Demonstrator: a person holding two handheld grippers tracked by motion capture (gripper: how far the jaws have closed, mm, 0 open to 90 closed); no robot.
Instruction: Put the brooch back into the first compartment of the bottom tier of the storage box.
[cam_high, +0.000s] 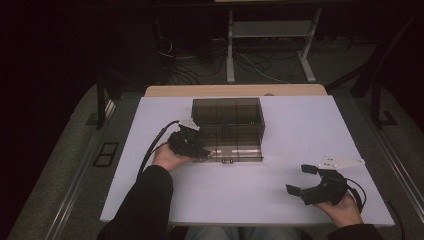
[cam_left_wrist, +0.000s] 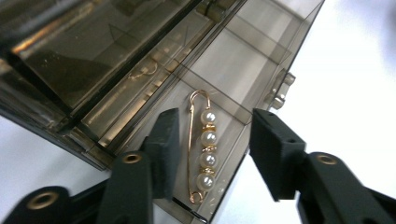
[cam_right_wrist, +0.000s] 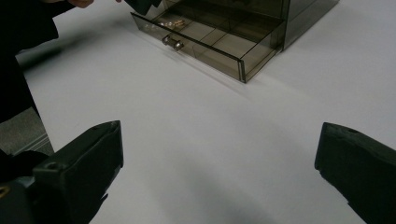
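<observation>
A smoked clear drawer box (cam_high: 227, 111) stands mid-table with its bottom drawer (cam_high: 240, 150) pulled out toward me. In the drawer's end compartment lies a gold safety-pin brooch (cam_left_wrist: 205, 144) strung with several pearls. My left gripper (cam_left_wrist: 215, 116) hangs over that compartment; its jaws straddle the brooch without touching it, so it is open. From above, the left gripper (cam_high: 200, 151) sits at the drawer's left end. My right gripper (cam_high: 299, 179) rests open and empty near the table's front right, pointing at the drawer (cam_right_wrist: 210, 46).
The drawer has a small metal knob (cam_right_wrist: 172, 42) on its front and dividers inside. The white table (cam_high: 280, 200) ends close behind the box; floor, cables and a stand's legs (cam_high: 230, 65) lie beyond.
</observation>
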